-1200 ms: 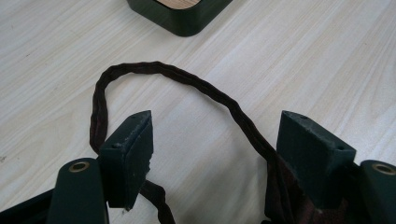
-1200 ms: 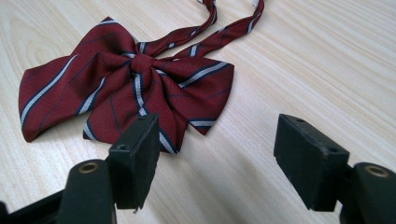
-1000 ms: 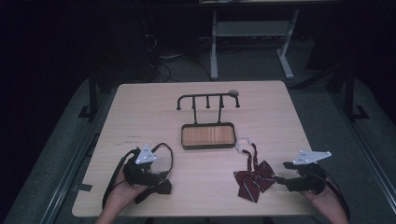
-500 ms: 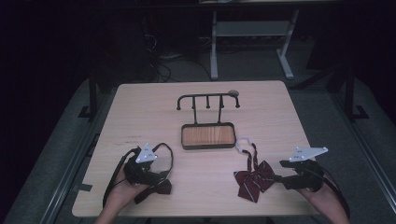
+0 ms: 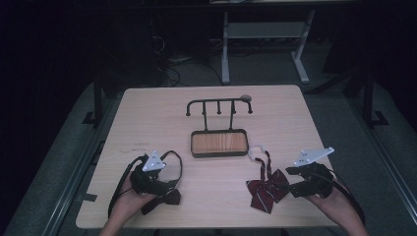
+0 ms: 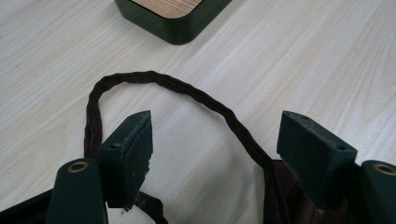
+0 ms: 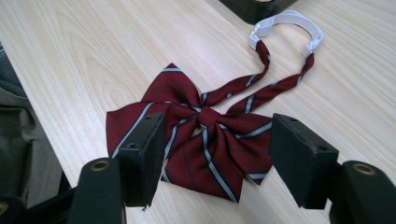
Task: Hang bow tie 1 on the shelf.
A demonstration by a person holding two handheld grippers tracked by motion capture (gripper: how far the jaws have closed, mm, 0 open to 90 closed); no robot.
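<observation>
Two grippers we hold wide apart, gripping nothing: the right gripper (image 7: 212, 156), jaws just closing slightly, frames the striped bow tie (image 7: 196, 140) on the worktop (image 5: 206, 103), while the left gripper (image 6: 224, 154) view reveals a dark cord (image 6: 154, 79).

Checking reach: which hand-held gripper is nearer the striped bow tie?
Right. The right hand-held gripper sits just beside the striped bow tie, jaws open; the left hand-held gripper is across the table.

Striped cloth bow tie (image 7: 196, 135) lies on matt pale wood-grain table (image 7: 93, 51).
</observation>
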